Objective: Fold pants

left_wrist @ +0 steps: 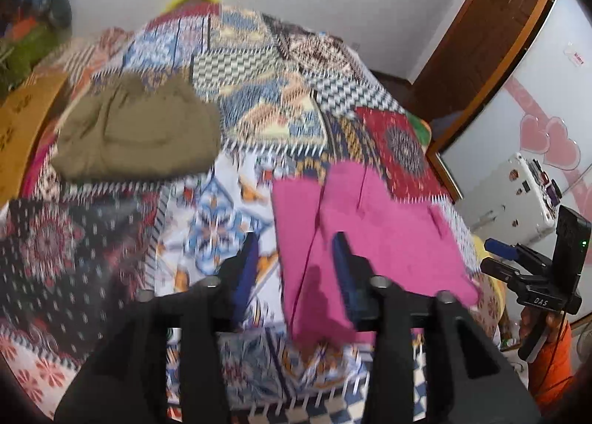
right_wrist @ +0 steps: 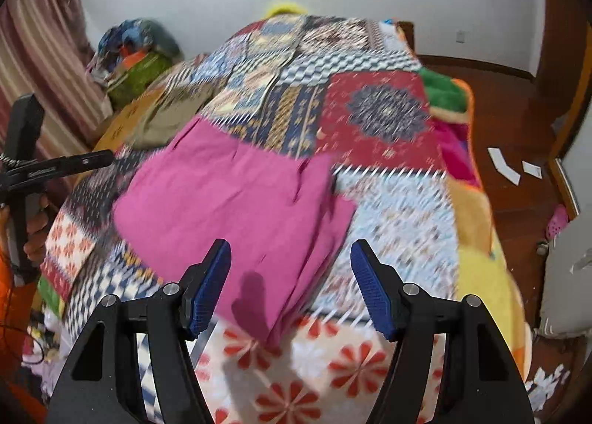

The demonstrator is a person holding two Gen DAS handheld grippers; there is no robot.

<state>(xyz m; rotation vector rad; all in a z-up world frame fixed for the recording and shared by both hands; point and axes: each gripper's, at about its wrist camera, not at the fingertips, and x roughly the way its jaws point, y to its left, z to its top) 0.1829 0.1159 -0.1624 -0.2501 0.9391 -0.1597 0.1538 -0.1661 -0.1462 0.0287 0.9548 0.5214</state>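
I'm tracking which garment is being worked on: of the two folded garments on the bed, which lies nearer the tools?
The pink pants, right under both open tools; the olive garment lies farther up the patchwork bedspread.

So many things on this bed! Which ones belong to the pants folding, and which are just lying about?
Part of the job:
pink pants, lying folded
left tool, open
right tool, open

Just lying about:
olive garment
patchwork bedspread
clothes heap at the wall
paper scraps on the floor

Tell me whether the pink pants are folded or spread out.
Folded. The pink pants lie as a compact layered rectangle on the patchwork bedspread, stacked edges showing, neither gripper holding them.
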